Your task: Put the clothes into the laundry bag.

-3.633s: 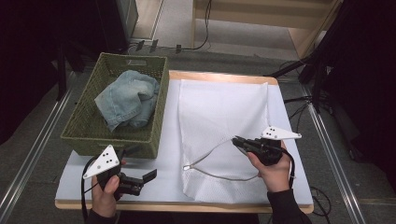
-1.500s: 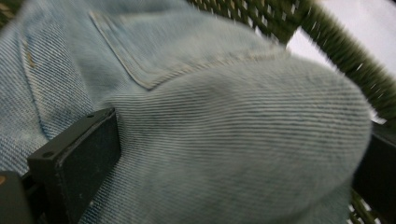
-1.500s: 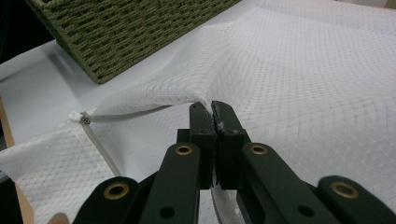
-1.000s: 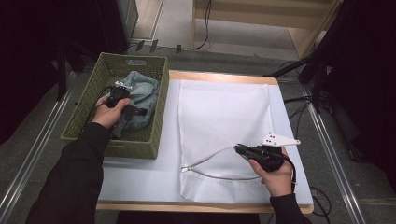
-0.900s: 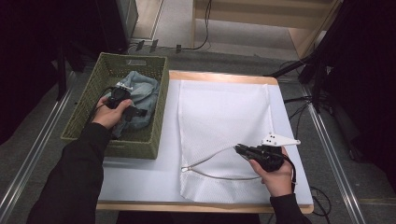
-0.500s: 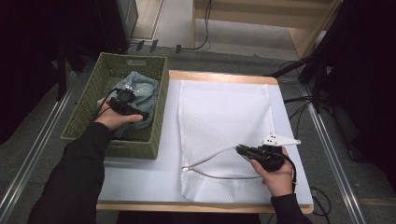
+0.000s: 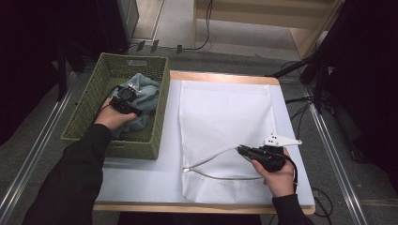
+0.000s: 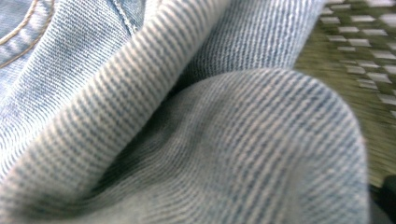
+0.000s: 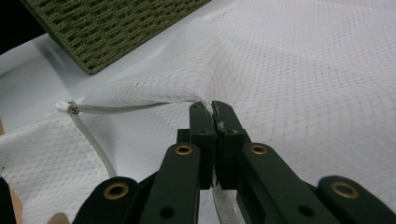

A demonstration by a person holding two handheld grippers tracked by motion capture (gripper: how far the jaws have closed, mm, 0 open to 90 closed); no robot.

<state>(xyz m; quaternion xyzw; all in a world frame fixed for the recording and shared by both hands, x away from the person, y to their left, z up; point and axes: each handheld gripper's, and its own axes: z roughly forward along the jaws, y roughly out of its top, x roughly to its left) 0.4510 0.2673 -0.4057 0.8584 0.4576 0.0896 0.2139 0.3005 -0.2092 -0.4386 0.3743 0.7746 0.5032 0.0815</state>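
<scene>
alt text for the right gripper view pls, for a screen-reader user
The right gripper has its two black jaws shut on the top edge of a white mesh laundry bag, lifting that edge so the zippered mouth gapes. The bag lies on a white table, with a corner of a green woven basket at upper left.

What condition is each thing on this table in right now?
Mesh laundry bag: flat, mouth edge lifted open.
Right tongs: shut on the bag's edge.
Jeans: crumpled in the basket.
Left tongs: just been closing onto the jeans.
Wicker basket: upright.
</scene>
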